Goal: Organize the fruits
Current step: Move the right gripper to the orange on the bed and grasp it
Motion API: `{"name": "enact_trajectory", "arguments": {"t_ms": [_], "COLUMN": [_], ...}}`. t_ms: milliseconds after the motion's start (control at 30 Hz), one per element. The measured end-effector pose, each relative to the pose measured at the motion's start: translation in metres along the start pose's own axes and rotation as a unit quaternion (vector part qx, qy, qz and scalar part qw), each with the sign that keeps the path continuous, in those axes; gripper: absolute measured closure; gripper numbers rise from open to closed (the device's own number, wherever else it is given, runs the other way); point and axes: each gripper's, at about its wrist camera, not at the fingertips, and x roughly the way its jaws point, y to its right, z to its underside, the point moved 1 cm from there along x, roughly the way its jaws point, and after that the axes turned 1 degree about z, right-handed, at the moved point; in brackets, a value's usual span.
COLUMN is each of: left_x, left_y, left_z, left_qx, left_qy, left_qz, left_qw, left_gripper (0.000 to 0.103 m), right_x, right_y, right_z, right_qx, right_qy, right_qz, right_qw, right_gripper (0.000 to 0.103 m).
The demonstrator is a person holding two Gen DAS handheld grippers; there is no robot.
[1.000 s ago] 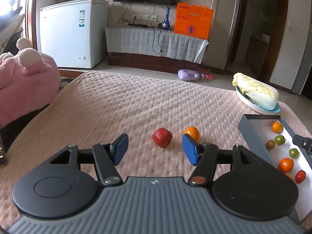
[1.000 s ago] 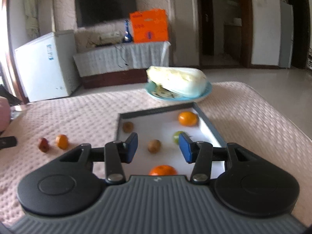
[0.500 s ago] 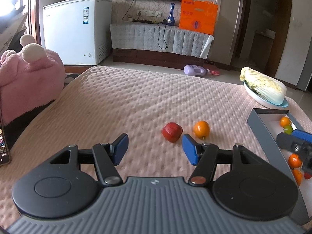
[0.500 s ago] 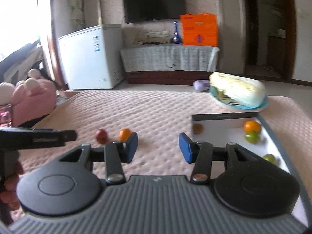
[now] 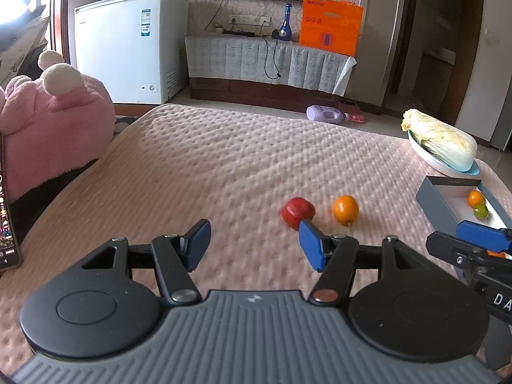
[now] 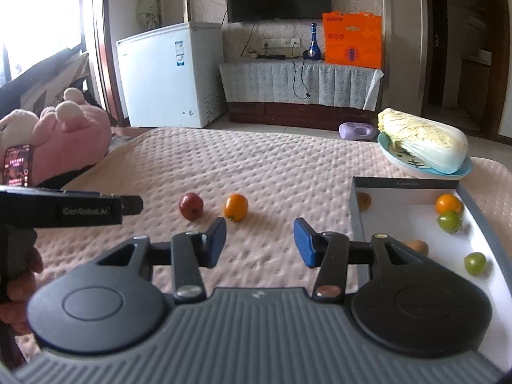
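**Two fruits still loose on the cover; both claws empty**

Red fruit (image 5: 298,212) and orange (image 5: 345,209) lie side by side, just apart, on the pink quilted cover (image 5: 224,160), right of centre in the left wrist view. Both roundish; no long axis worth noting. Box (image 6: 412,188) sits at the right of the right wrist view, with several small fruits already inside, among them another orange (image 6: 448,204) and a green fruit (image 6: 449,220).

Key relation: the red fruit lies just beyond the right-hand pad of the left gripper (image 5: 254,244), so ahead and to the right of its gap. From the right gripper (image 6: 259,241) both fruits sit ahead and left, the orange just past its left pad. Neither arm looks clearly nearer.

Claws: both stand part open, nothing between the pads.

Change versus one second ago: right wrist view then looked straight into the box; it has swung left, so the loose pair and the left gripper's body now show. Left view nearly unchanged; right gripper has entered its lower right edge.
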Motion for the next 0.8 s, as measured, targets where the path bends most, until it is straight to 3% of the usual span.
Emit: {"name": "enact_trajectory", "arguments": {"t_ms": [800], "left_x": [0.018], "left_y": [-0.009], "left_z": [0.007], "left_qx": [0.001], "left_qy": [-0.012], "left_qz": [-0.008], "left_qw": [0.9999], "left_gripper": [0.036], "right_x": [0.039], "right_y": [-0.006], "right_z": [-0.009], "right_qx": [-0.001], "right_qy": [-0.012], "right_qz": [-0.018], "right_qw": [1.0], "right_gripper": [0.054]}}
